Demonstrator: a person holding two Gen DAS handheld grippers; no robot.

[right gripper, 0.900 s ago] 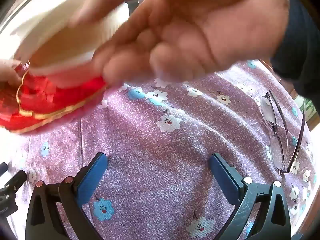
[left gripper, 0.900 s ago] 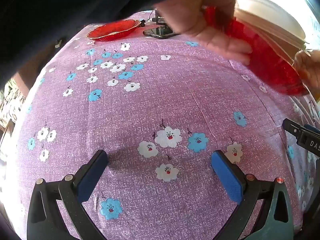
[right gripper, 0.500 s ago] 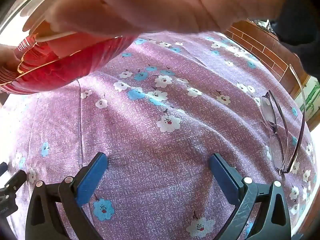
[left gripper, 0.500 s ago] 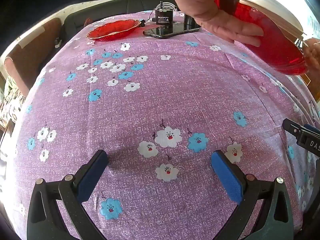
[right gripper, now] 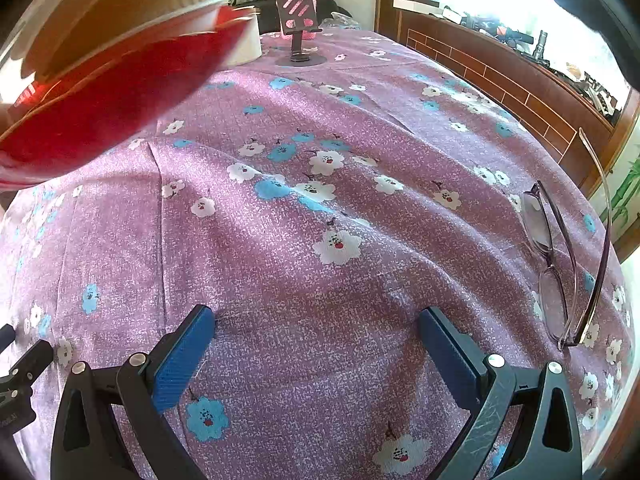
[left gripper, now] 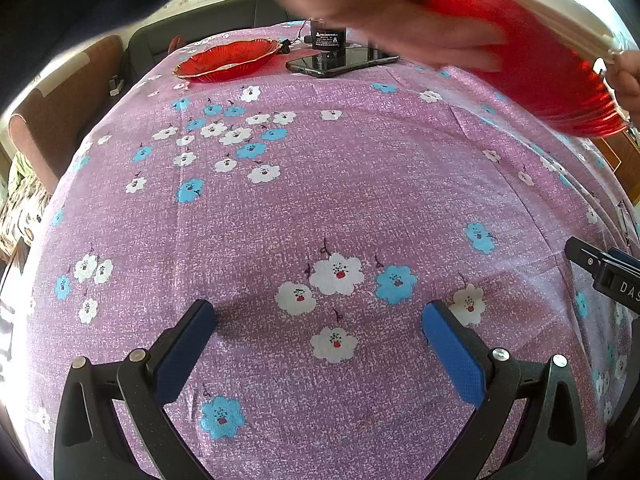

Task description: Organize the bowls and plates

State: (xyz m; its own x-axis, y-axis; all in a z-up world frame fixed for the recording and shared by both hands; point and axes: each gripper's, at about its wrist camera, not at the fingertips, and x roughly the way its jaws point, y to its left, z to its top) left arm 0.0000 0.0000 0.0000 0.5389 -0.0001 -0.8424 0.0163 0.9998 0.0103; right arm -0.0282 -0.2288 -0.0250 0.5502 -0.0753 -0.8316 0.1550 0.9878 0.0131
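Two grippers sit idle low in their frames: my left gripper (left gripper: 318,326) and my right gripper (right gripper: 316,322) both have their jaws spread wide with only the floral tablecloth (left gripper: 320,200) between the blue pads, gripping nothing. I judge they are parked because bare hands are doing the carrying: a blurred hand (left gripper: 384,20) at the top of the left view supports a stack of red dishes (left gripper: 552,76) with a white plate (left gripper: 532,4) on top, held off the cloth in the upper right, well apart from my left gripper. In the right view that stack (right gripper: 104,108) fills the upper left. A lone red dish (left gripper: 228,60) rests on the cloth at upper left, beside a phone (left gripper: 340,62). Eyeglasses (right gripper: 560,264) lie at right.
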